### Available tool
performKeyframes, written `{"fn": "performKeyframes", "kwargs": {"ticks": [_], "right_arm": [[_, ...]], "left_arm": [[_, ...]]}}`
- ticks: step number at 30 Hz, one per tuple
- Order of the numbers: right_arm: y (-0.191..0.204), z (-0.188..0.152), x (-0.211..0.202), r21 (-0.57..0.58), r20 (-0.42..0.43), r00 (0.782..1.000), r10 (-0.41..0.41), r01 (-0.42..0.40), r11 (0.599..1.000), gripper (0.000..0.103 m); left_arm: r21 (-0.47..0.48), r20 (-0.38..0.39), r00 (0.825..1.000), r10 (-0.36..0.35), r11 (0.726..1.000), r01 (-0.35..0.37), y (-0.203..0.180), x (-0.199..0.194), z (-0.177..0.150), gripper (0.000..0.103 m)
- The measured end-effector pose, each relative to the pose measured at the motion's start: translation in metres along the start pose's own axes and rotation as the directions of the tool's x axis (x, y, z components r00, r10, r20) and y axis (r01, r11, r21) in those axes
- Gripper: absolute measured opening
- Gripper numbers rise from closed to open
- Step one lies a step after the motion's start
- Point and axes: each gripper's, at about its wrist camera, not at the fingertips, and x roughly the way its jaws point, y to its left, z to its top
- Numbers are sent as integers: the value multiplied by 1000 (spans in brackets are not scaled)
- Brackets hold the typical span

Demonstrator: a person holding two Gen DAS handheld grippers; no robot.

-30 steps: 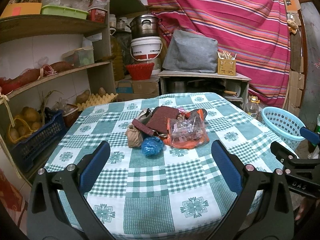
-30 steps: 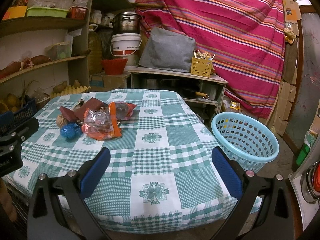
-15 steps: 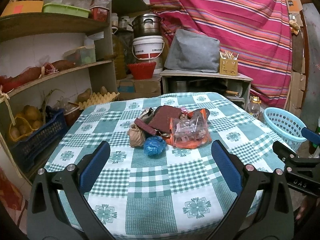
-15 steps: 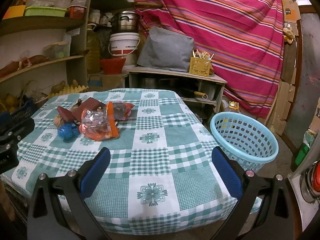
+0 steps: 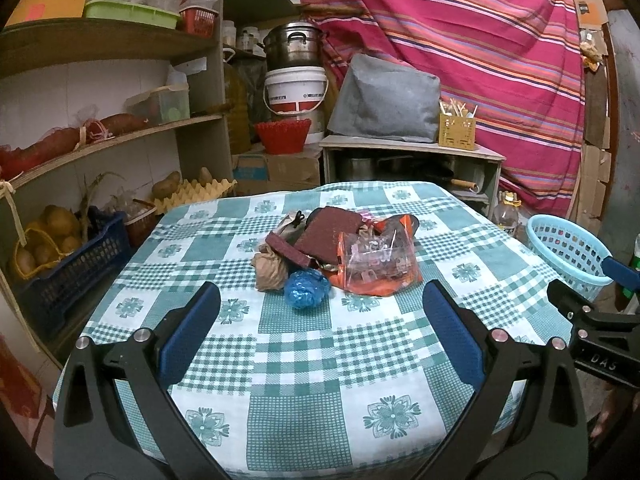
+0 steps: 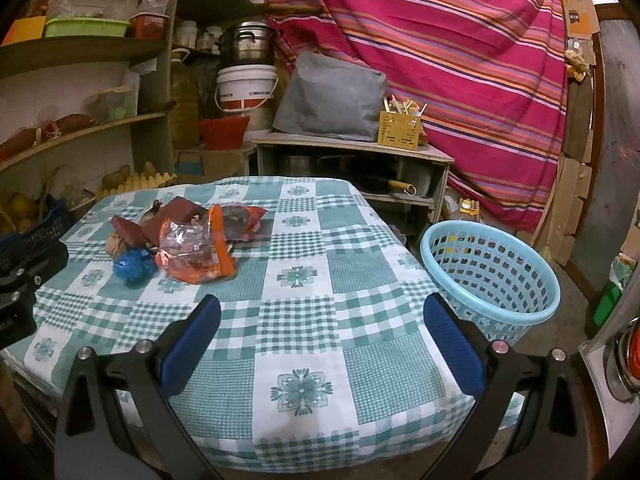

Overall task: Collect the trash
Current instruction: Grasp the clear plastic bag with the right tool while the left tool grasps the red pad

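A cluttered storeroom with curved wooden shelves [image 5: 100,148] on the left and a pink striped cloth [image 5: 480,52] hung across the back surrounds a table under a green-and-white checked tablecloth [image 5: 320,360]. The trash lies in one heap near the middle of the table, toward its far edge: a crumpled blue plastic ball [image 5: 307,289] nearest the camera, touching a tan scrunched paper wad [image 5: 270,270] on its left and an orange-edged clear plastic bag [image 5: 378,262] on its right, with dark maroon flat wrappers [image 5: 326,236] behind them. The maroon pieces run lengthwise from the near left toward the far right; the orange bag stands up on its crumpled base, its mouth upward. The left wrist view shows the heap head-on and only the rim of the light blue perforated plastic basket [image 5: 568,250] beyond the table's right edge; the right wrist view shows that basket [image 6: 490,276] whole, upright on the floor just beside the table's right edge, with the heap [image 6: 188,248] off to the left. The left gripper [image 5: 320,328] hangs above the near edge, fingers spread wide and holding nothing. The right gripper [image 6: 322,330] does likewise near the near right corner, fingers wide and empty; its black body [image 5: 600,332] shows at the right of the left view.
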Motion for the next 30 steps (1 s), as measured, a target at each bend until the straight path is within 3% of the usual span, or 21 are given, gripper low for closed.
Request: {"fn": "performKeyframes", "kwargs": {"ticks": [10, 14, 17, 22, 30], "right_arm": [[0, 6, 17, -9, -15, 1000, 1, -1, 1000, 99], [1, 8, 20, -18, 29, 999, 13, -13, 1000, 99], [2, 14, 29, -35, -33, 999, 32, -33, 999, 99], [-2, 37, 41, 11, -64, 996, 64, -63, 998, 99], [27, 81, 73, -39, -84, 991, 100, -104, 994, 99]], "left_arm": [[-13, -27, 1000, 9, 1000, -9, 1, 18, 2, 98], [-8, -45, 999, 19, 1000, -20, 5, 29, 5, 98], [9, -62, 998, 28, 1000, -27, 9, 39, 9, 98], [7, -72, 997, 30, 1000, -30, 22, 55, 30, 98], [4, -86, 994, 64, 998, -64, 39, 87, 63, 98]]}}
